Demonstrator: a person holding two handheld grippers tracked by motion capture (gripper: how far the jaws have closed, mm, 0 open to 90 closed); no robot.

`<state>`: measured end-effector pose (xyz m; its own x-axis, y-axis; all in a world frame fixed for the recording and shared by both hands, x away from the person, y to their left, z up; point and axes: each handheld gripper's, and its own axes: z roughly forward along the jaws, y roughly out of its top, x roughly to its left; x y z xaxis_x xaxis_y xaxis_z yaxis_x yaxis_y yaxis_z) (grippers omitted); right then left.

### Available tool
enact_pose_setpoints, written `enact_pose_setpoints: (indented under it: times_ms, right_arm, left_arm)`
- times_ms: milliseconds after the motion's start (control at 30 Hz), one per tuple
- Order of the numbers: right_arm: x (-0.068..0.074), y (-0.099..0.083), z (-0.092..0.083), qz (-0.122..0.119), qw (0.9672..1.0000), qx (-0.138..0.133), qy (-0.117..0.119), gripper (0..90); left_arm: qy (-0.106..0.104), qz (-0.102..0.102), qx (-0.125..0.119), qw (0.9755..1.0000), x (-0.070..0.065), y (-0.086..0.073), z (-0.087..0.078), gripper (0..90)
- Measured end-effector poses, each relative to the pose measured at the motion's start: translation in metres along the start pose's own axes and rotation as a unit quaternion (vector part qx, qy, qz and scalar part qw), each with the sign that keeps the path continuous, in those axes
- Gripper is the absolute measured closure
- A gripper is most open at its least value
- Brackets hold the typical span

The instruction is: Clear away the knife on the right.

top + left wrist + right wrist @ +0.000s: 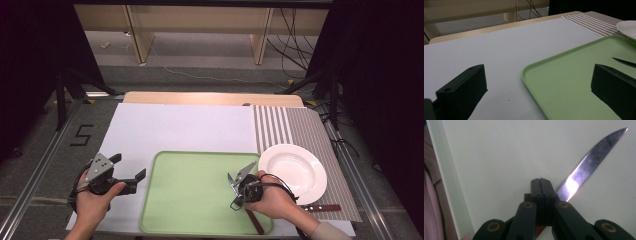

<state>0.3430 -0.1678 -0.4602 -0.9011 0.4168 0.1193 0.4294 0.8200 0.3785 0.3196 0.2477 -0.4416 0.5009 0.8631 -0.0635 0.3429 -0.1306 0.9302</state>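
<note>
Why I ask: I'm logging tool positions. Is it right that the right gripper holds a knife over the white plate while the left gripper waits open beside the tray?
Not quite. The right gripper holds the knife over the green tray, not the white plate; the high view shows it. The left gripper does wait open beside the tray.

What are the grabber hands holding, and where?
The right gripper pinches a knife where blade meets wooden handle. The left gripper is open, holding nothing.

white plate (292, 167) on striped placemat (305, 135), right of the tray. second wood-handled knife (320, 207) on the mat's near edge, just below the plate. white sheet (175, 127) covers the surface, wooden edge (210, 97) at the back
</note>
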Motion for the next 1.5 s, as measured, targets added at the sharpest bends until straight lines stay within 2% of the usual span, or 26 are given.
enact_pose_setpoints:
  times_ms: [200,533,667,1067,1500]
  right_arm:
    - [-0.004,-0.007,-0.004,0.008,0.9999,-0.001,-0.006,90.0]
    - [-0.011,-0.019,-0.01,0.036,0.9991,-0.005,-0.022,90.0]
    - [-0.013,-0.022,-0.013,0.038,0.9988,-0.002,-0.031,90.0]
    - [-0.017,-0.032,-0.018,0.052,0.9979,0.002,-0.037,90.0]
    - [-0.017,-0.034,-0.019,0.035,0.9988,0.012,-0.031,90.0]
  left_arm:
    - [0.0,0.0,0.0,1.0,0.0,0.0,0.0,0.0]
    - [0.001,0.002,0.001,1.0,0.0,0.0,0.0,0.0]
    - [0.001,0.001,0.001,1.0,0.0,0.0,0.0,0.0]
    - [0.002,0.003,0.001,1.0,0.0,0.0,0.0,0.0]
    - [0.002,0.001,0.001,1.0,0.0,0.0,0.0,0.0]
